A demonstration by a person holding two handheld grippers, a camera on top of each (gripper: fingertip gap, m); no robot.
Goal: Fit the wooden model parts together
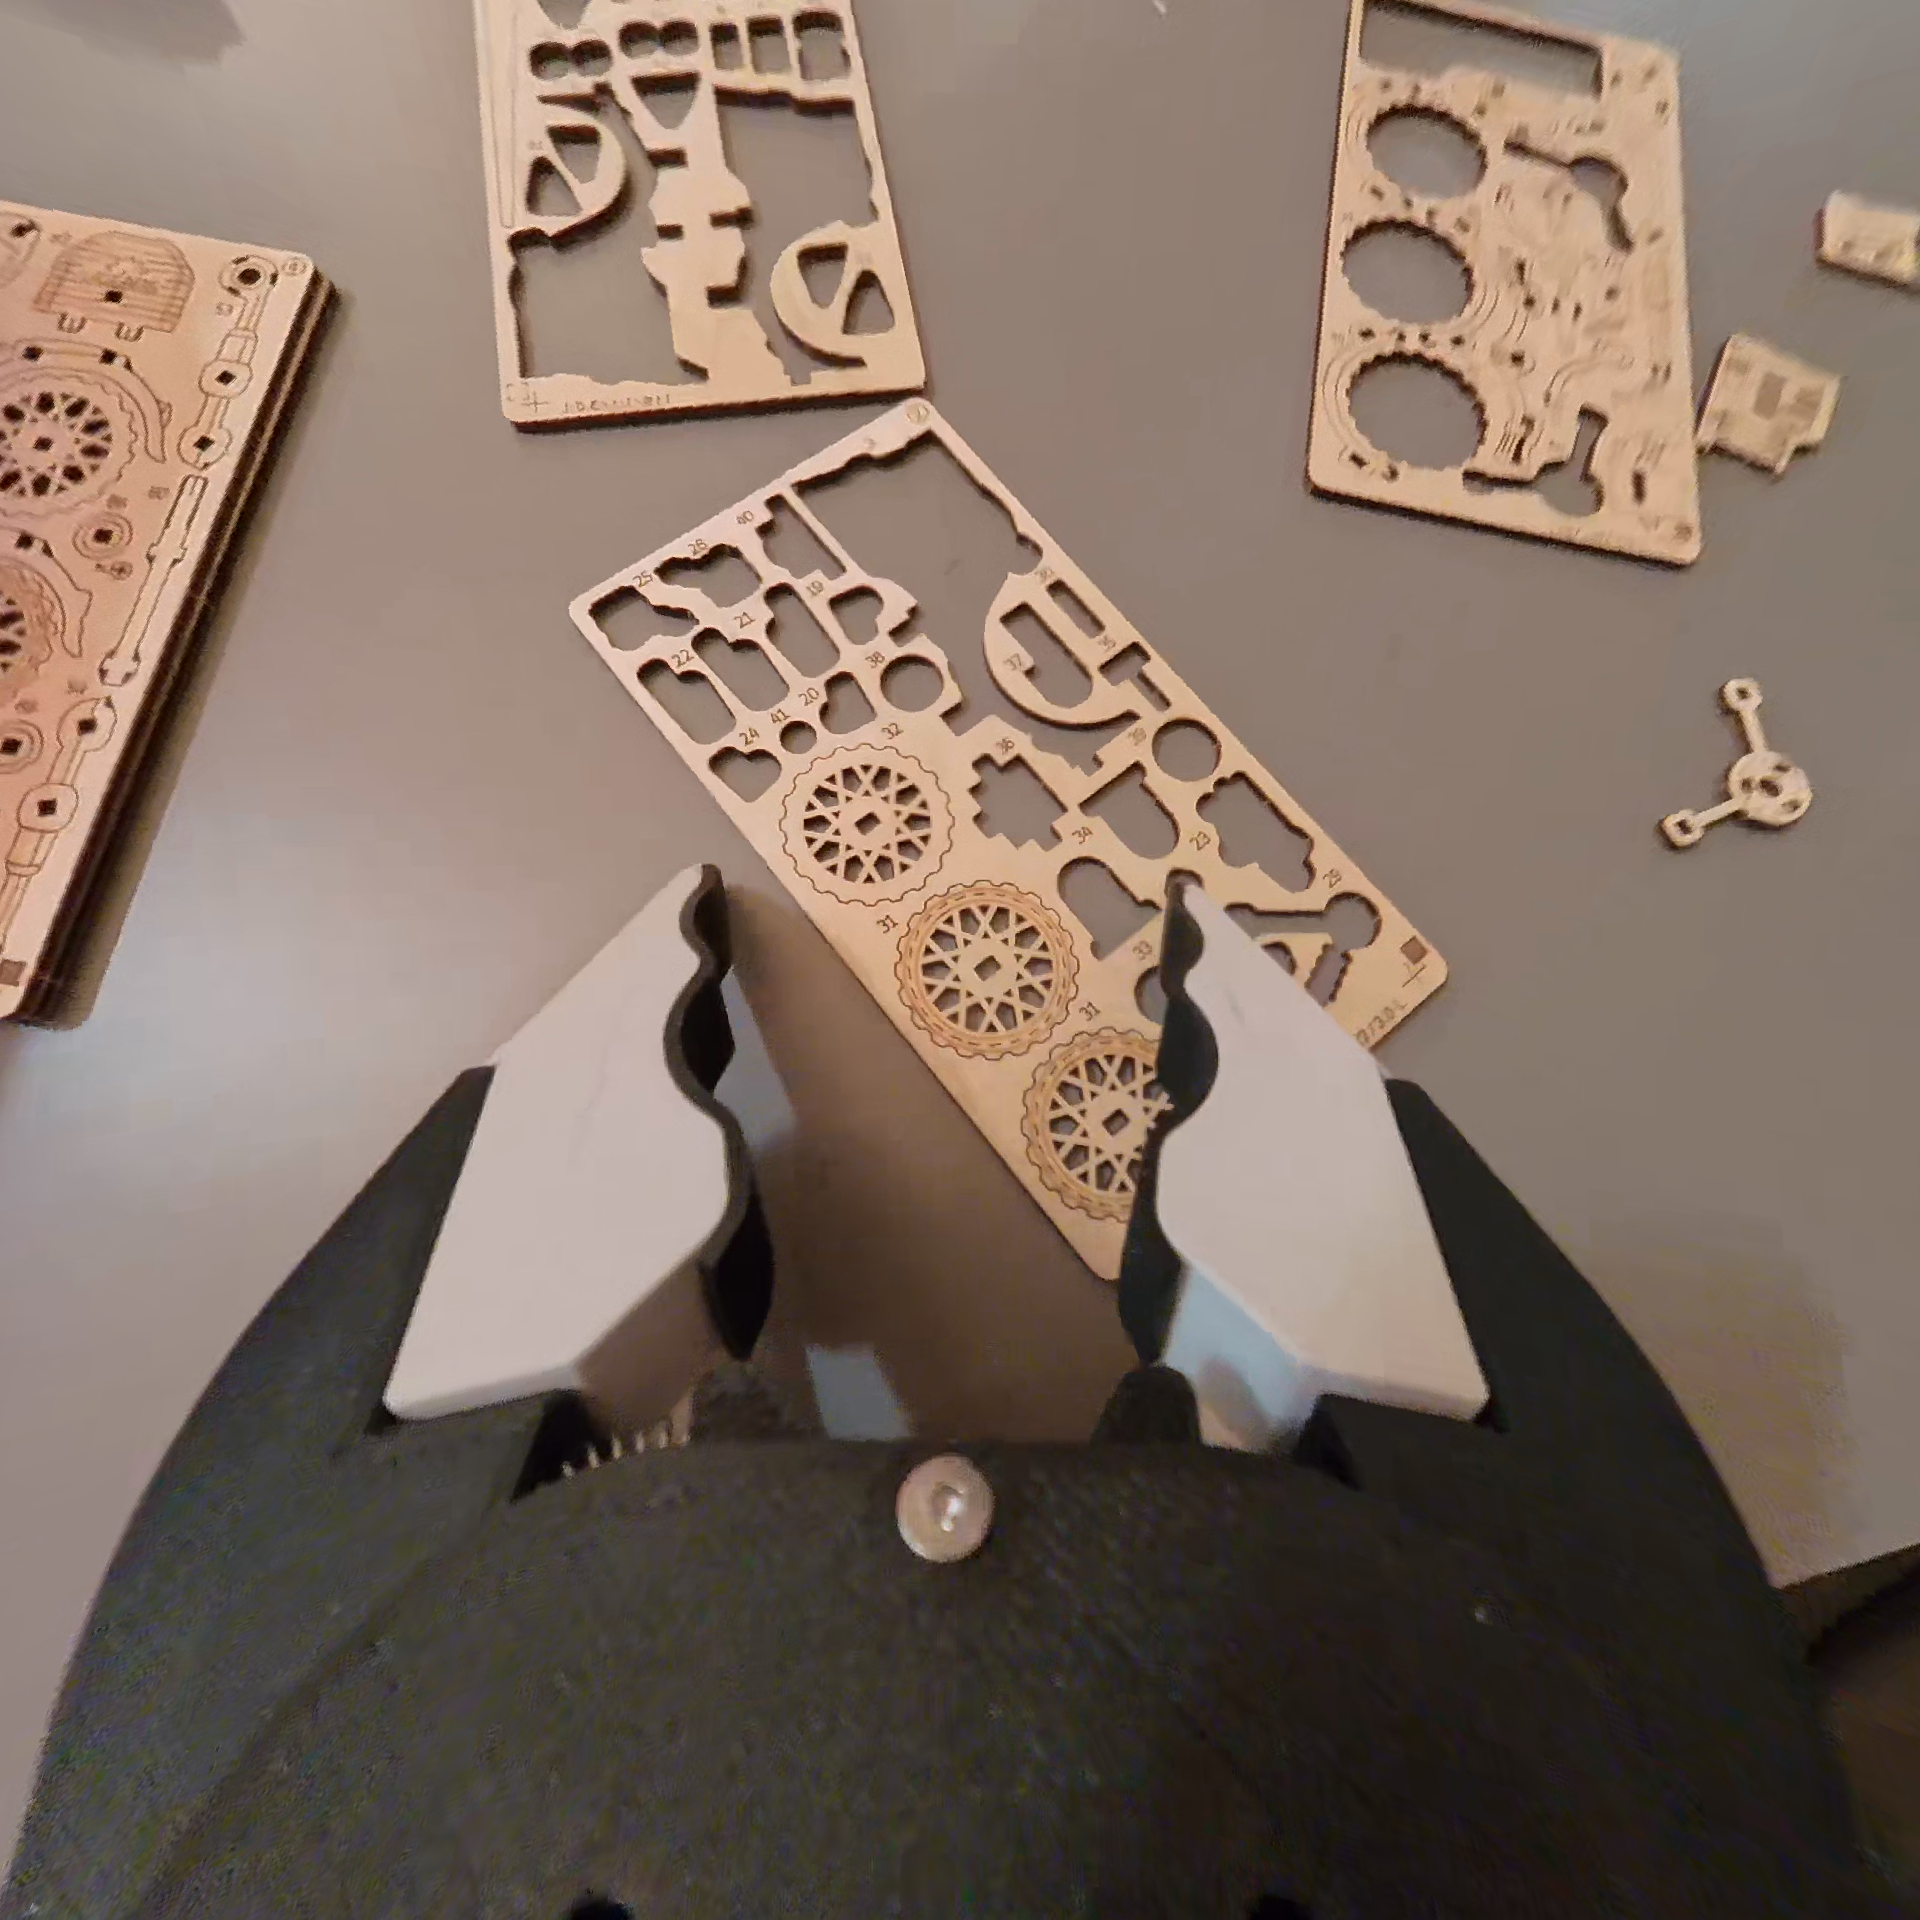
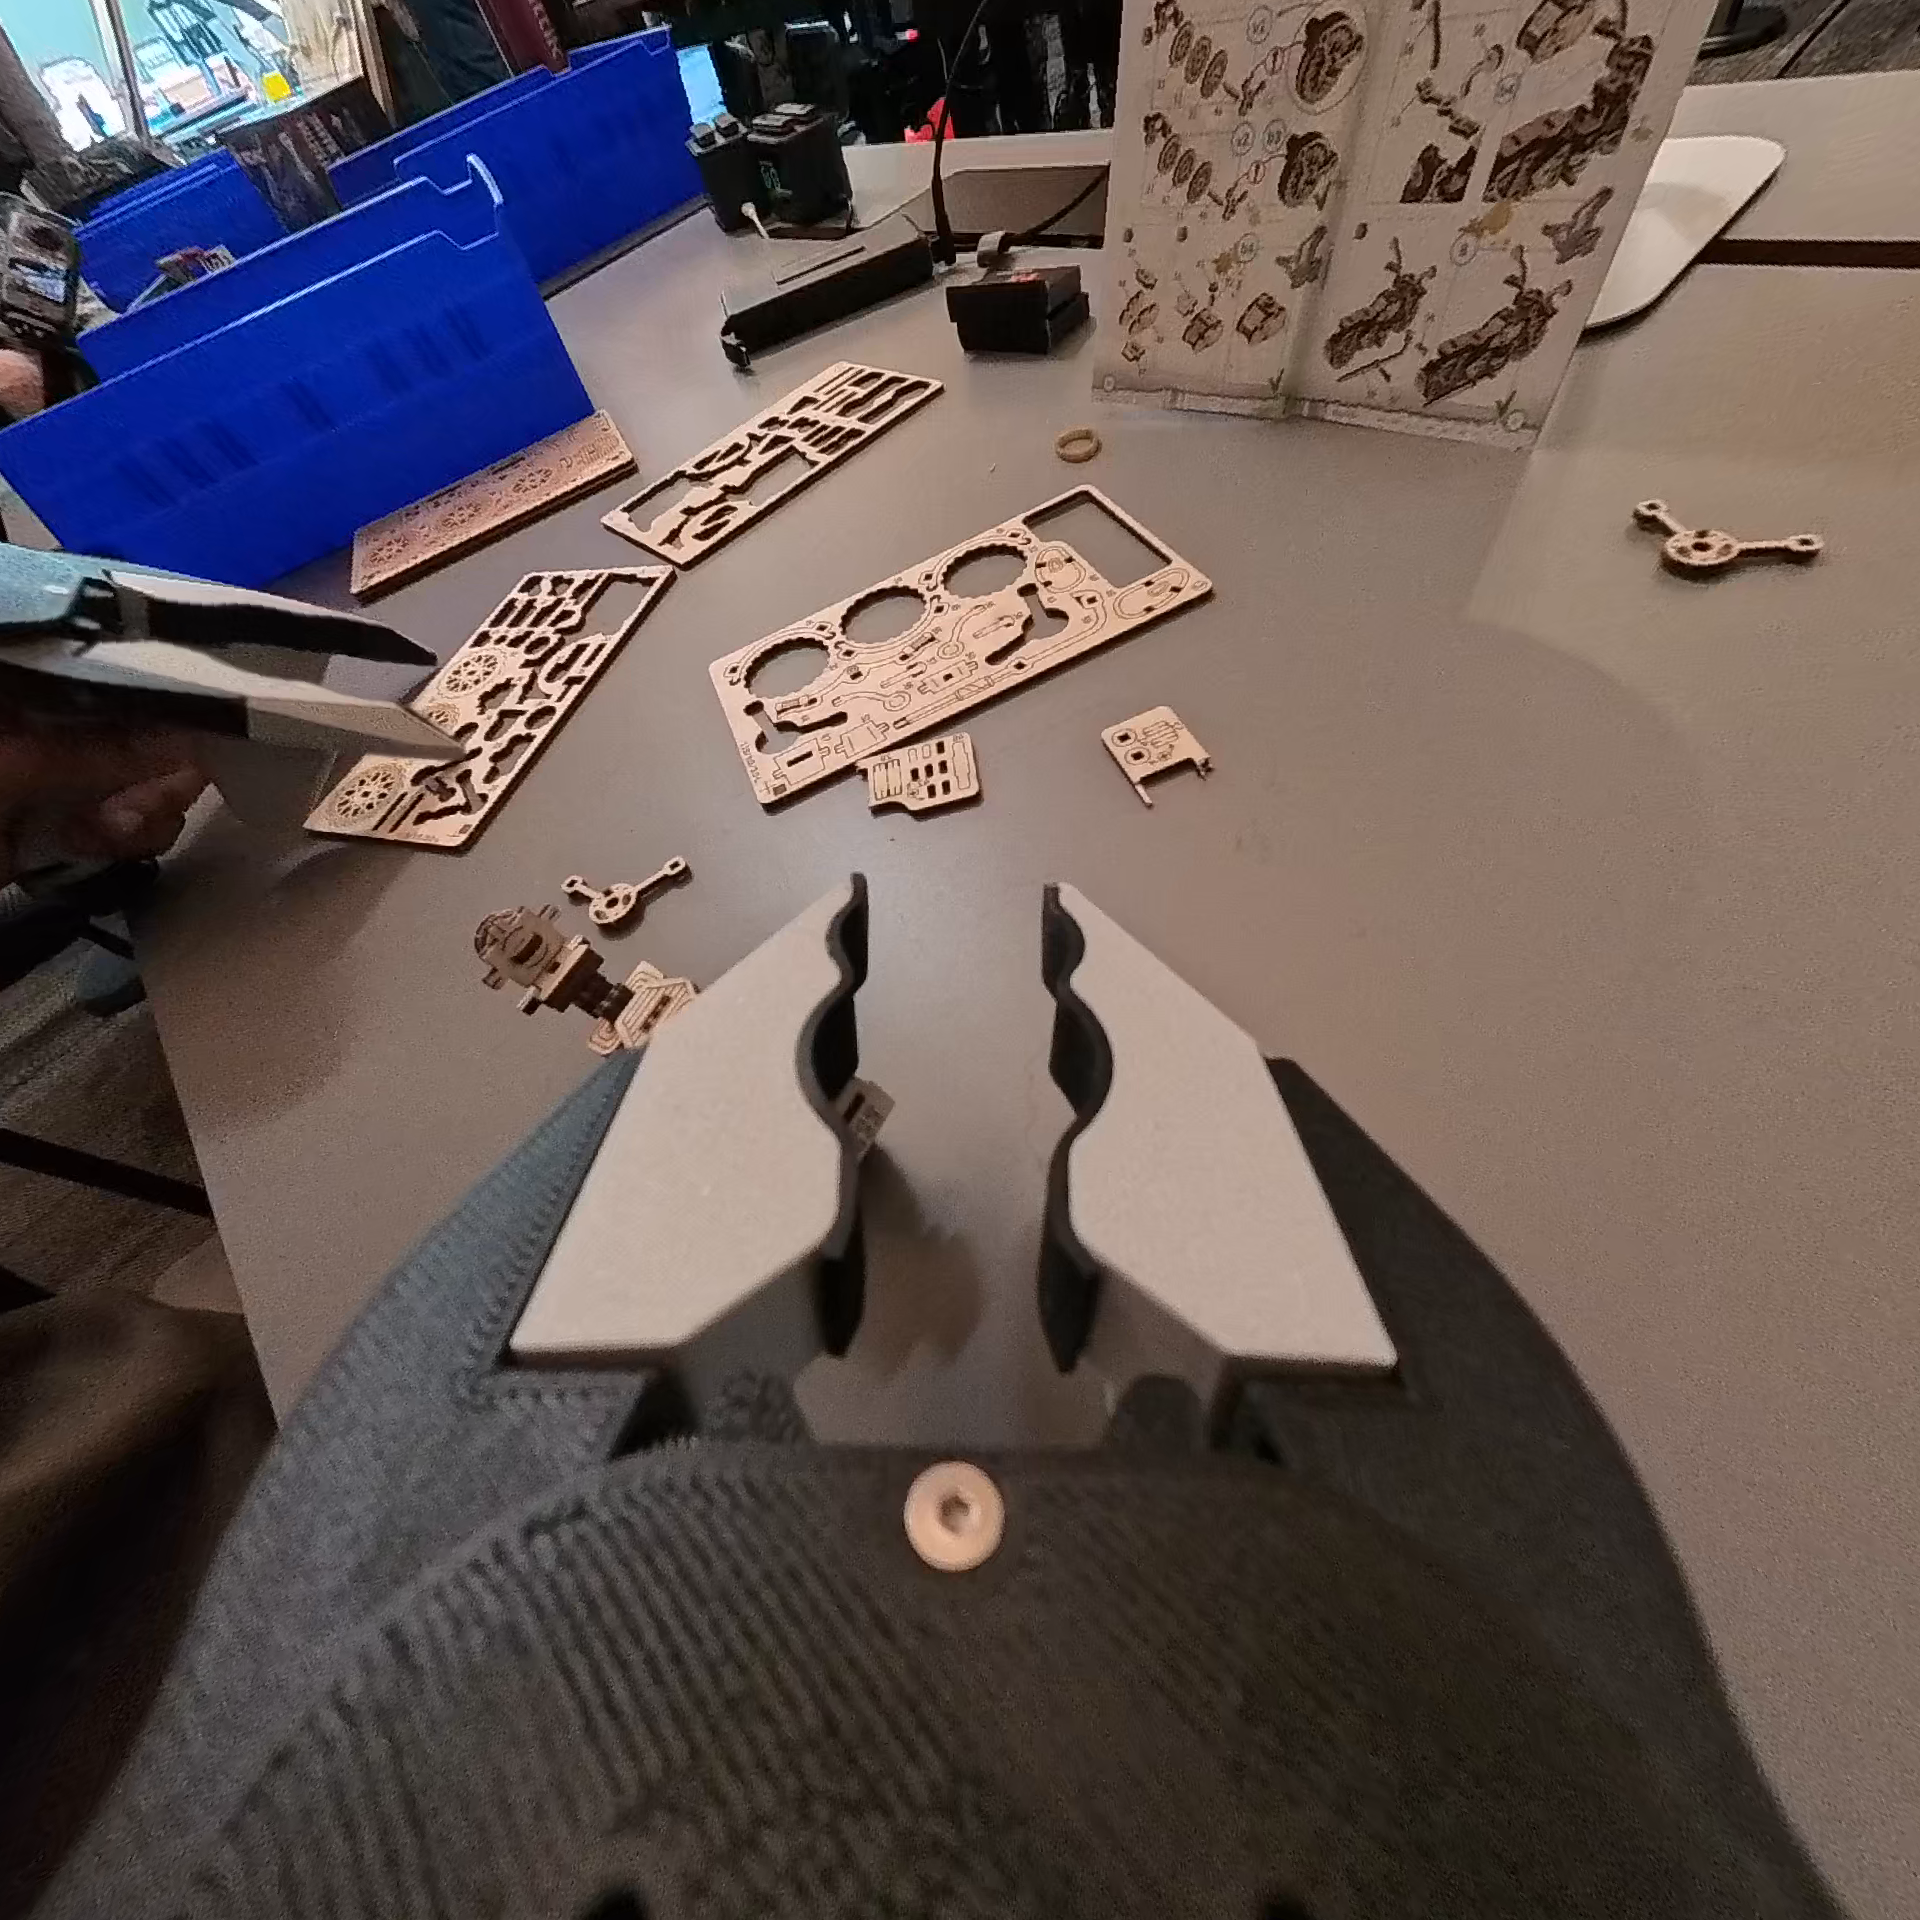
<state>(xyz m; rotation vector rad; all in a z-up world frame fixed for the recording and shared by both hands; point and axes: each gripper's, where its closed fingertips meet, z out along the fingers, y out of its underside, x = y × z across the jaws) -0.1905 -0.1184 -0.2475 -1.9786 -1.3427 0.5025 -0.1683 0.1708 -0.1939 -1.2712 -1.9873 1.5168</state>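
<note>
The left claw (image 1: 945, 894) is wide apart and holds nothing. It hangs over a thin wood sheet (image 1: 997, 831) that lies flat on the grey table (image 1: 312, 779). Three wheels (image 1: 985, 971) are still in that sheet, and the claw's right finger (image 1: 1288, 1122) covers part of the nearest one.

The right claw (image 2: 954, 899) is apart too, with bare table between its fingers. A small pale bit (image 2: 871, 1114) sits against its left finger; what it is cannot be told.

A half-built part (image 2: 582, 982) lies just left of the right claw. A small arm piece (image 2: 623, 894) lies near it. Another sheet (image 2: 956, 644) with three round holes lies farther off.
</note>
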